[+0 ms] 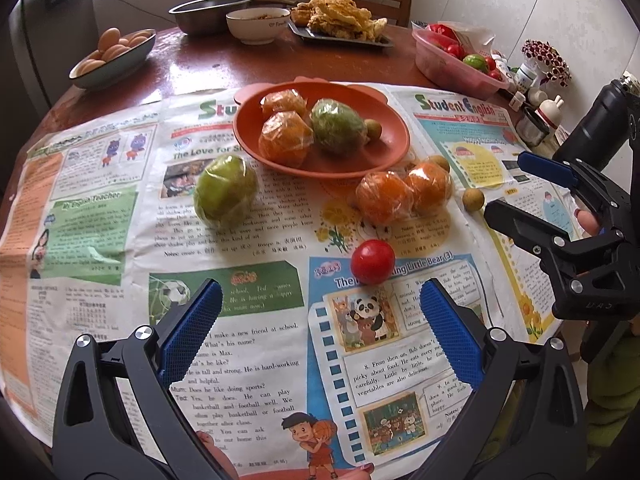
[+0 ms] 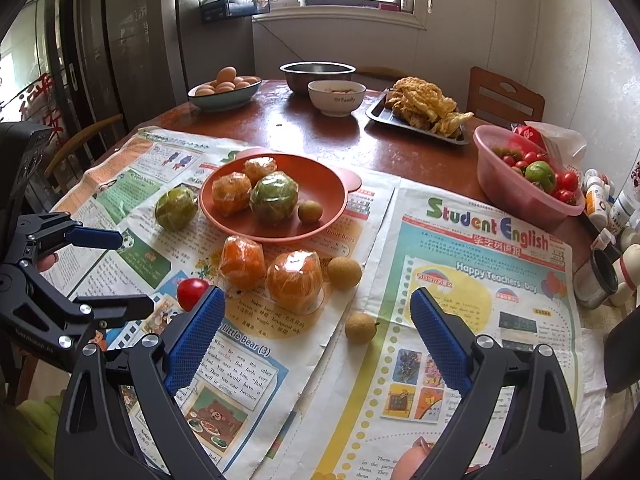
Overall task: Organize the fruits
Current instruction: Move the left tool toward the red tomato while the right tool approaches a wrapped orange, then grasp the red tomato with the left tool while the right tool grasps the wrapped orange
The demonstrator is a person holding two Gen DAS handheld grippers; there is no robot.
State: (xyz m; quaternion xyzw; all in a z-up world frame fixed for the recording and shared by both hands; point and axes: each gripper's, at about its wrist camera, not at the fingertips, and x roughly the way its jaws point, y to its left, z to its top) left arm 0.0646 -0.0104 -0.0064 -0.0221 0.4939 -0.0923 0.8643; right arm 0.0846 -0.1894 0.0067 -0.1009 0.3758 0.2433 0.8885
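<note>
An orange plate (image 1: 384, 152) (image 2: 320, 172) on the newspaper holds two wrapped oranges, a wrapped green fruit (image 1: 338, 126) and a longan. Loose on the paper lie a wrapped green fruit (image 1: 226, 190) (image 2: 176, 208), two wrapped oranges (image 1: 384, 198) (image 2: 294, 280), a red tomato (image 1: 373, 262) (image 2: 192, 293) and two longans (image 2: 344, 273) (image 2: 361, 327). My left gripper (image 1: 320, 316) is open and empty, just short of the tomato. My right gripper (image 2: 318, 320) is open and empty, near the closest longan. Each gripper shows in the other's view.
At the back of the round wooden table stand a bowl of eggs (image 1: 114, 56), a steel bowl (image 1: 212, 10), a white bowl (image 1: 258, 24) and a tray of fried food (image 1: 340, 20). A pink basin of tomatoes (image 2: 524, 184) and small bottles (image 2: 600, 204) are at the right.
</note>
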